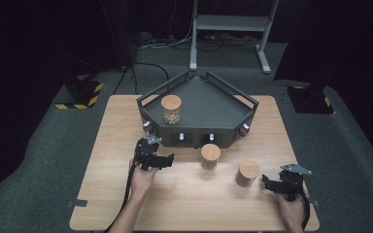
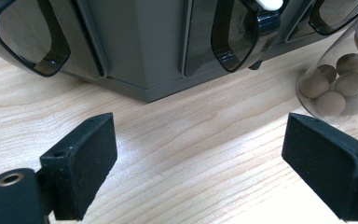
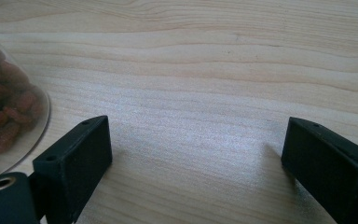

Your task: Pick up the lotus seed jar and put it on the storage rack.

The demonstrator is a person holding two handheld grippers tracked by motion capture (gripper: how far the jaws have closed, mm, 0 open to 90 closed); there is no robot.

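Observation:
Three glass jars with round wooden lids are in the high view. One jar [image 1: 171, 109] holding pale nuts stands on the dark grey tray stand [image 1: 213, 104] at the back. A second jar [image 1: 210, 156] stands on the table just in front of the stand. It appears in the left gripper view as a jar [image 2: 338, 86] of round brown balls at the right edge. The third jar [image 1: 247, 174] sits nearer the right hand and holds reddish dried pieces [image 3: 2, 121]. My left gripper [image 1: 167, 159] [image 2: 200, 140] is open, left of the middle jar. My right gripper [image 1: 267, 181] [image 3: 198, 140] is open beside the third jar.
The stand's front face [image 2: 144, 51] with dark looped handles is close ahead of the left gripper. The wooden table [image 1: 184, 204] has bare surface in front of the jars. Beyond the table are a metal frame's legs [image 1: 228, 29] and yellow-black striped bases [image 1: 80, 94].

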